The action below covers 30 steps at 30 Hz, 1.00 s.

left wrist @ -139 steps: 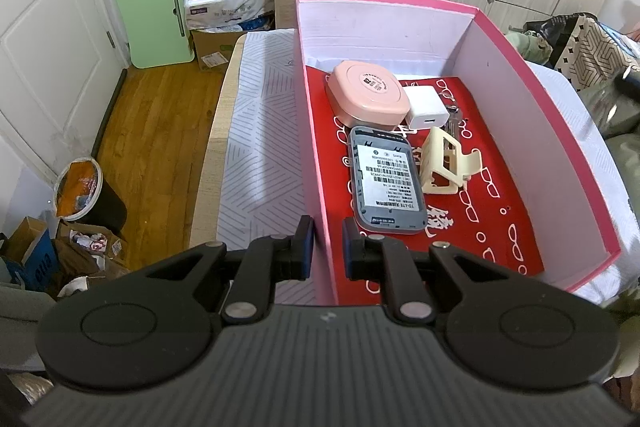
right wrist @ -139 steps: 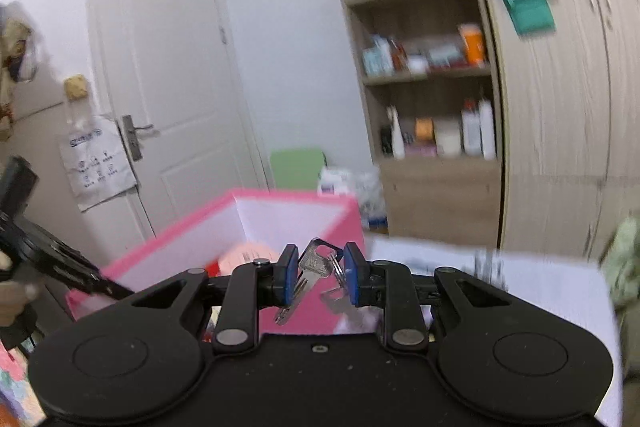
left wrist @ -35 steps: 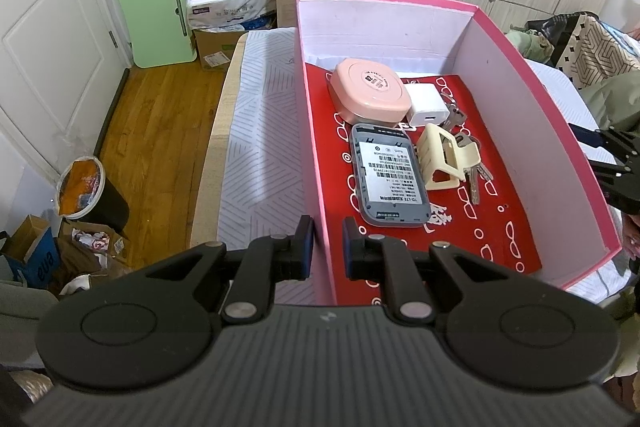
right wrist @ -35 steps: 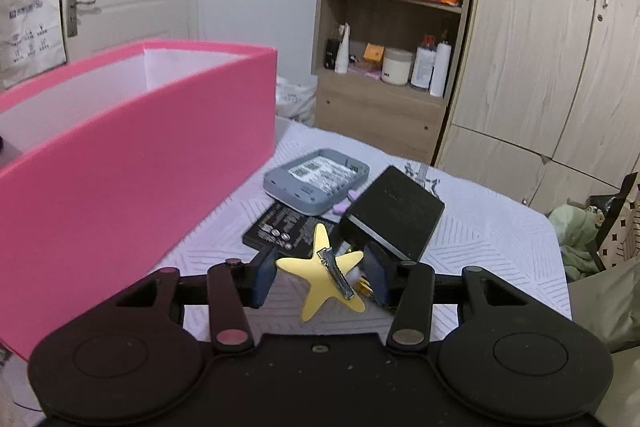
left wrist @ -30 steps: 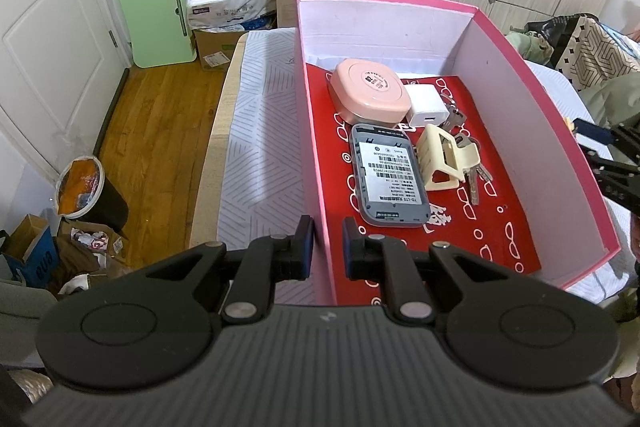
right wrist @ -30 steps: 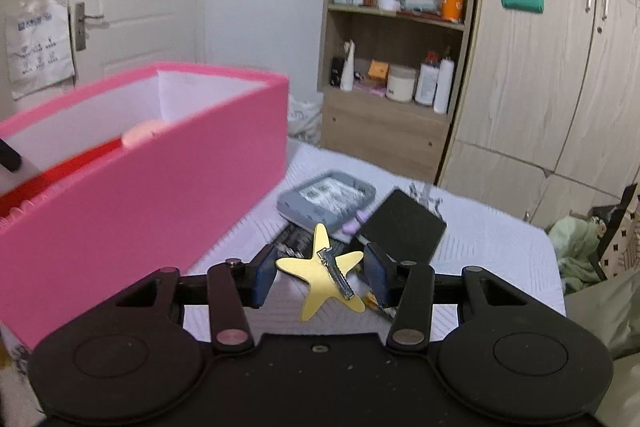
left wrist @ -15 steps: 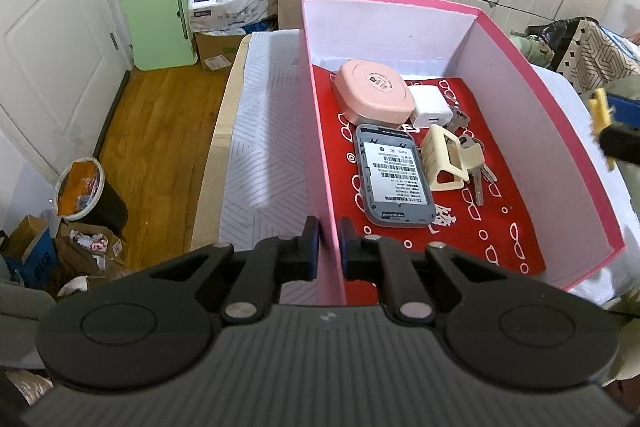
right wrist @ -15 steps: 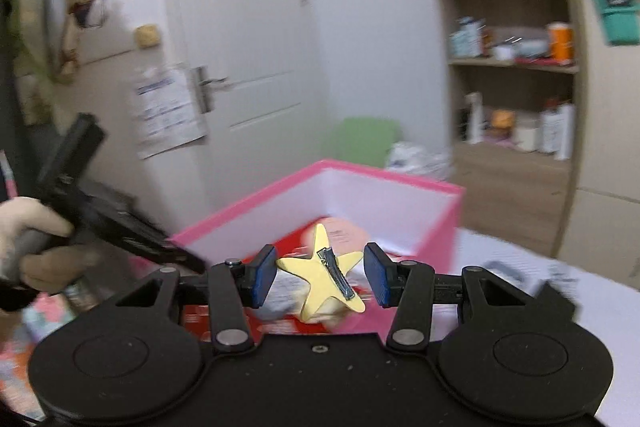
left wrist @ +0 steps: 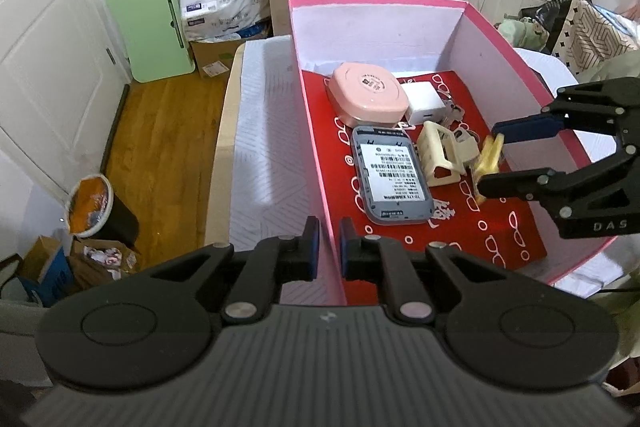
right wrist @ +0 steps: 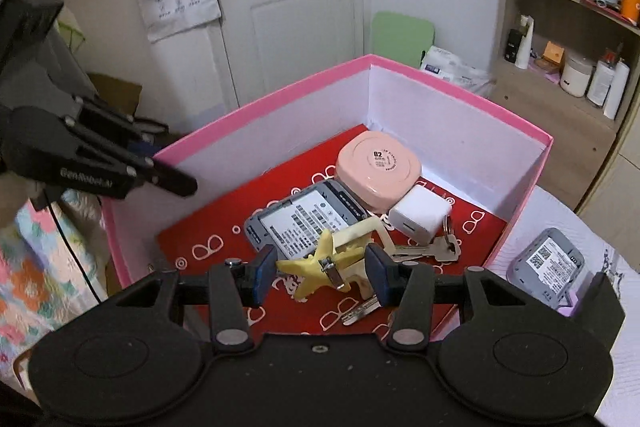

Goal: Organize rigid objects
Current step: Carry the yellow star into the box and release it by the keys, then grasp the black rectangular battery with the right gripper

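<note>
So the right gripper (right wrist: 321,273) is hanging over the open pink box (left wrist: 496,23) with the yellow star hair clip (right wrist: 316,267) pinched between its jaws, which sit about half spread because the star's arms fill the gap, one tip against each blue pad. The clip's metal bar faces the right wrist camera, and the star hangs above the box's red patterned lining, not touching anything below it. From the left wrist view you see that same gripper (left wrist: 489,163) reaching in over the far wall, the star edge-on between its fingers, just above and beside the cream plastic clip (left wrist: 440,155). Already lying in the box: a round-cornered pink case (left wrist: 366,93) at the back, a white charger cube (left wrist: 424,103) touching it, a grey device with a label (left wrist: 390,179) in front of the case, and a bunch of keys (right wrist: 430,249) next to the cream clip. The left gripper (left wrist: 329,253) has its jaws pressed almost together, clamping the near wall of the box, one pad outside and one inside. Another grey device (right wrist: 546,267) lies outside the box on the white patterned cloth.
</note>
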Available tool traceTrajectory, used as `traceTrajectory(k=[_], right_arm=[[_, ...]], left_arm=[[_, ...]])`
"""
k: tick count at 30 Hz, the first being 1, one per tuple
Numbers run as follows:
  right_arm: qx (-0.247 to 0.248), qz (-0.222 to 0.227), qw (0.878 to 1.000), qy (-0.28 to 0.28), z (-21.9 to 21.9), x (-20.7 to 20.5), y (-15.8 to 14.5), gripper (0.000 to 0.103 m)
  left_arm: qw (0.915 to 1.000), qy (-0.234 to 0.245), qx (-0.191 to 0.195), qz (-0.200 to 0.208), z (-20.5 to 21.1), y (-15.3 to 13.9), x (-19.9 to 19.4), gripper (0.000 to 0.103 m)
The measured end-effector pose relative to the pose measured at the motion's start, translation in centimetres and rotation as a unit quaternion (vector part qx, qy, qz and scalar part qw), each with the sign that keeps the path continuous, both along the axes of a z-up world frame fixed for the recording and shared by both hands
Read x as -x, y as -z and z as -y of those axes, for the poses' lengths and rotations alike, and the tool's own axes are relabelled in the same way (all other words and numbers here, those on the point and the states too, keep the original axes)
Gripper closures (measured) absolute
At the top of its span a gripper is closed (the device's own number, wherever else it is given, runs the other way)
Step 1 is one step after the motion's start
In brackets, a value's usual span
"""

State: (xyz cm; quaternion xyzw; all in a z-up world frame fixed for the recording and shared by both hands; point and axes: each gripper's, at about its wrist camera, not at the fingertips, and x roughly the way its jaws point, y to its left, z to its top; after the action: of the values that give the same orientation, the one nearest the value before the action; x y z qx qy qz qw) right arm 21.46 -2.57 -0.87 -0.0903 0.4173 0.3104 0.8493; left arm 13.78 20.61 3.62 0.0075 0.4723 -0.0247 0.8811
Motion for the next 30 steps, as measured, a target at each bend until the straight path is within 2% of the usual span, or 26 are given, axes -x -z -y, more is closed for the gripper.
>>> traceTrajectory(k=[3,7,10,14,17,19,22,23,28,30], right_arm=[[0.003,0.006,1.0,-0.012,-0.3,0.0,0.0,0.049],[-0.026,0.009,1.0,-0.008,0.0,0.6,0.0,0.049],[-0.055,0.036,0.998,0.019,1.5,1.4,-1.1,0.049],[-0.107,0.062,0.989,0.078,5.3,2.6,-2.8,0.049],[-0.118,0.073,0.982,0.128,8.3,3.5,-3.1,0.049],[-0.126,0.067,0.978,0.154,10.3,3.7,-2.8,0.049],[-0.183,0.02,0.966,0.181,13.9,3.4,-1.3,0.049],[-0.188,0.011,0.963,0.194,14.6,3.3,-0.7,0.049],[-0.145,0.024,0.96,0.238,15.9,3.6,2.0,0.049],[-0.113,0.033,0.96,0.255,15.9,3.8,3.1,0.047]], left_arm=[[1.0,0.002,-0.007,-0.003,0.2,-0.2,-0.3,0.095],[1.0,0.001,-0.009,-0.003,0.2,-0.2,-0.3,0.095],[1.0,-0.003,0.002,-0.001,-0.2,-0.2,-0.2,0.095],[0.9999,-0.009,0.008,0.002,-0.3,-0.1,-0.1,0.095],[0.9999,-0.012,0.007,0.005,-0.2,-0.1,0.0,0.096],[0.9999,-0.012,0.005,0.006,-0.1,-0.1,0.1,0.096],[0.9999,-0.009,0.005,0.003,-0.1,-0.1,0.0,0.095],[0.9999,-0.01,0.005,0.002,-0.2,-0.2,-0.1,0.095],[0.9999,-0.013,0.006,0.0,-0.2,-0.2,-0.1,0.095],[0.9999,-0.014,0.006,0.0,-0.1,-0.2,-0.1,0.095]])
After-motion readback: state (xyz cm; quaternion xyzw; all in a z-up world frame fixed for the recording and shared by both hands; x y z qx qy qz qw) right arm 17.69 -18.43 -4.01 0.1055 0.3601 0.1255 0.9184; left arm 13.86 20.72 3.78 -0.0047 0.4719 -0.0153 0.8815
